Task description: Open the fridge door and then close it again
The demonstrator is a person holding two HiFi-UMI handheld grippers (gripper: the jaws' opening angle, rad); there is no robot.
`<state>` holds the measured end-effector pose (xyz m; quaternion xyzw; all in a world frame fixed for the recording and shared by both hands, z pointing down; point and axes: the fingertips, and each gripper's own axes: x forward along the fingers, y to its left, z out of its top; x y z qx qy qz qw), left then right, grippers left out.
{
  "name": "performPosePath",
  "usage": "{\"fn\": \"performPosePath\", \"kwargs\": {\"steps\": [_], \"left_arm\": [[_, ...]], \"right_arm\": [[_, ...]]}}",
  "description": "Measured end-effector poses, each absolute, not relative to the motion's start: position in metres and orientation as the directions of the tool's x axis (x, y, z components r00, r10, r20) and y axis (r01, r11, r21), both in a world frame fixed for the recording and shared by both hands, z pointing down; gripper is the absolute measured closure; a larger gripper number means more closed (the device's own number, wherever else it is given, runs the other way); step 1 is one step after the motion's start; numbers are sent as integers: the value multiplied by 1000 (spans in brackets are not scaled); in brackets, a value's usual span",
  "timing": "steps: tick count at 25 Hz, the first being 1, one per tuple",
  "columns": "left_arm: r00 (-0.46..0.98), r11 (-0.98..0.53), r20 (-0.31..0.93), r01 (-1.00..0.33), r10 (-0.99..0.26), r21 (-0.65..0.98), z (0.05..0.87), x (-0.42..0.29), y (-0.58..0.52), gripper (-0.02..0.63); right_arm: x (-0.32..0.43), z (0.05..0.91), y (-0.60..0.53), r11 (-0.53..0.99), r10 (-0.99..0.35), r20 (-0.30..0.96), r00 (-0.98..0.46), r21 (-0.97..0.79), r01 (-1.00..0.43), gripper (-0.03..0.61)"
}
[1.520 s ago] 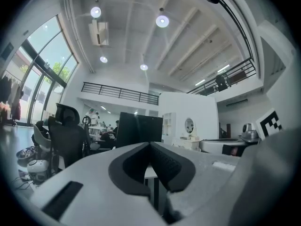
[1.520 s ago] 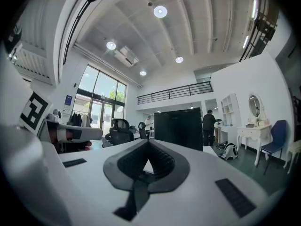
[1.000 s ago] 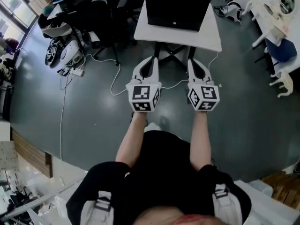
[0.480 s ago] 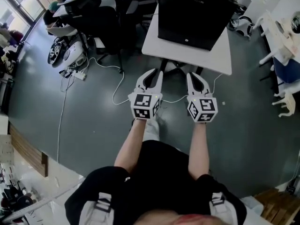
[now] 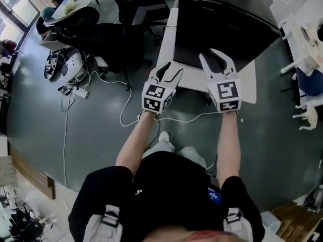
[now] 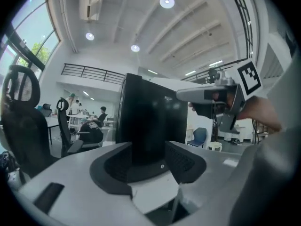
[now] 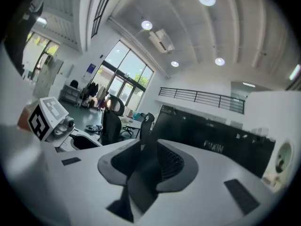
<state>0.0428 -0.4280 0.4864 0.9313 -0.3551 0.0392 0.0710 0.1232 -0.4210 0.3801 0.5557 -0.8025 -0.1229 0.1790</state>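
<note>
The black fridge (image 5: 222, 29) stands with its door closed on a white table (image 5: 166, 39); it also fills the middle of the left gripper view as the fridge (image 6: 150, 121). My left gripper (image 5: 170, 73) hovers over the table's near edge, just left of the fridge front. My right gripper (image 5: 216, 59) is over the fridge's front top edge. Both pairs of jaws have just been opening and now stand open with nothing between them. The left gripper view shows the right gripper (image 6: 216, 98) close to the fridge's right side. In the right gripper view the fridge (image 7: 211, 135) lies ahead to the right.
Black office chairs (image 5: 108, 32) stand to the left of the table. White cables (image 5: 126, 105) run over the grey floor by a power strip (image 5: 78, 91). White furniture (image 5: 305, 44) stands at the right. My legs and feet are just before the table.
Both grippers moved forward from over the floor to the table and fridge, and the person stepped closer. Both pairs of jaws went from shut to open.
</note>
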Motion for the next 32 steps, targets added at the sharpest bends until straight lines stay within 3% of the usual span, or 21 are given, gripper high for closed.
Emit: {"fn": "performPosePath", "kwargs": {"steps": [6,13,16,19,25,32], "left_arm": [[791,-791,125,-609,-599,67,468,75,-514,375],[795,-799,133,-601,-592,36,459,96,-581,342],[819,-829,140,-559,-556,-20,456,103,-592,339],[847,-859,146,-508,-511,-61,461,107,-589,334],[874,-878,84,-478,-479,-30,453,106,-594,337],[871,-877,111,-481,-478,-1,457,103,-592,354]], "right_arm": [[114,322,-503,394,-919,254,-302,634,-665,453],[118,311,-549,492,-870,379,-314,691,-529,423],[120,314,-558,530,-848,440,-296,720,-448,437],[124,323,-559,561,-828,492,-269,733,-385,494],[123,321,-566,594,-803,549,-231,715,-368,505],[121,323,-563,587,-807,544,-230,700,-407,514]]}}
